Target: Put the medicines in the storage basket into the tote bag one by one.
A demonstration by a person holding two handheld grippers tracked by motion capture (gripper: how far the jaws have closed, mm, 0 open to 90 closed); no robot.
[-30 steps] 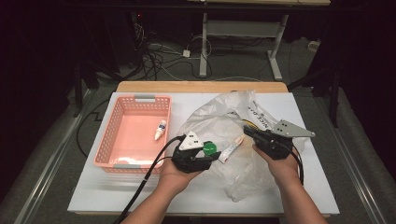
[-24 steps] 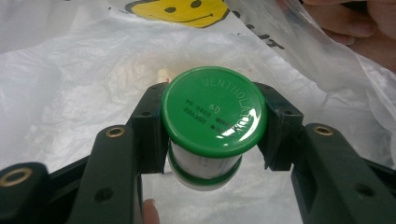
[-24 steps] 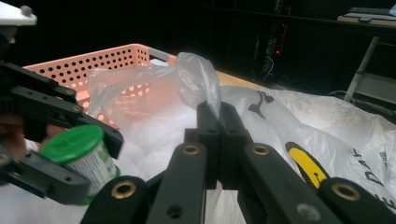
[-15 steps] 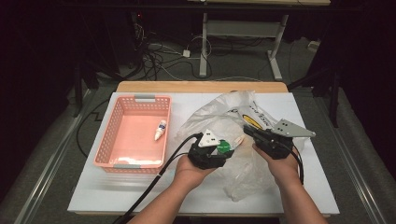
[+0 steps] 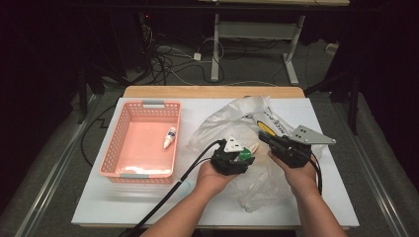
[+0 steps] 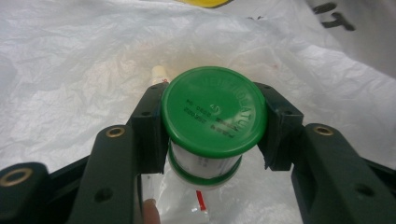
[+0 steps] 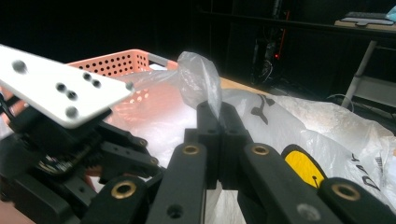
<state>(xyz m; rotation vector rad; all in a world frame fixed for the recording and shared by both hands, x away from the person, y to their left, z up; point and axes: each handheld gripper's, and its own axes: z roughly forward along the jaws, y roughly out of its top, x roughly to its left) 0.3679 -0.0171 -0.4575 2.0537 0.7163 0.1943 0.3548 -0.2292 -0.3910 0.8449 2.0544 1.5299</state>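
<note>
Midway, I judge: the left claw (image 6: 212, 140) pinches a green-capped bottle (image 6: 214, 122) over the plastic bag (image 5: 247, 123) at centre frame, the right claw (image 7: 219, 123) pinches the bag's edge, and the pink basket (image 5: 114, 148) at left holds one small tube (image 5: 169, 138).

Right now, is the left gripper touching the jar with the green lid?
Touching. In the left gripper view, the left gripper has its black jaws pressed against both sides of the green-lidded jar, with no gap showing.
</note>
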